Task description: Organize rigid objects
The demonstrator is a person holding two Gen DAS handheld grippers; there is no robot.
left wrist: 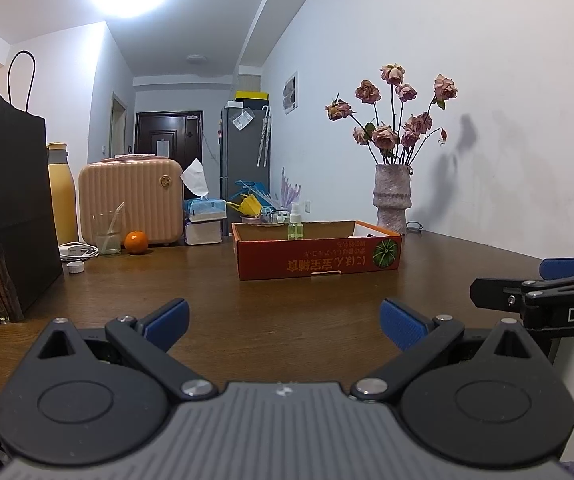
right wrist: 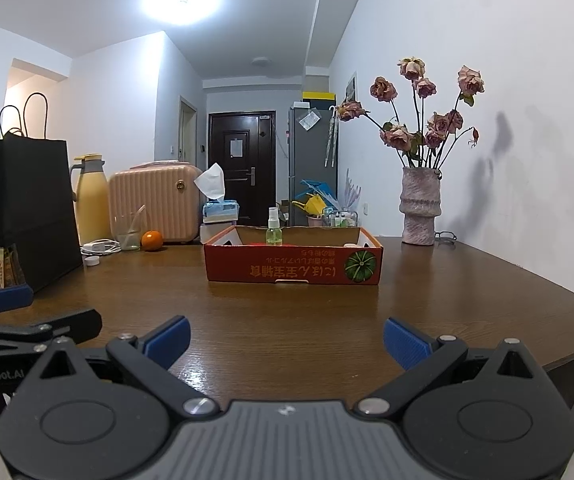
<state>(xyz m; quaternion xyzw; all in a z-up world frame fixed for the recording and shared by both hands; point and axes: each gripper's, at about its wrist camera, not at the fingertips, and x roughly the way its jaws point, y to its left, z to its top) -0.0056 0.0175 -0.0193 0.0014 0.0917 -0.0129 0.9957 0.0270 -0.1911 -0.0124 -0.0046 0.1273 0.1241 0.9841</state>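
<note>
An orange cardboard box lies on the brown table ahead of both grippers. A small green spray bottle stands upright in it. My left gripper is open and empty, low over the near table. My right gripper is open and empty too, beside the left one; its side shows at the right edge of the left wrist view. An orange fruit and a white cap lie at the left.
A black paper bag, yellow flask, pink case, glass and tissue box line the left back. A vase of dried roses stands by the right wall. The table's right edge is close to my right gripper.
</note>
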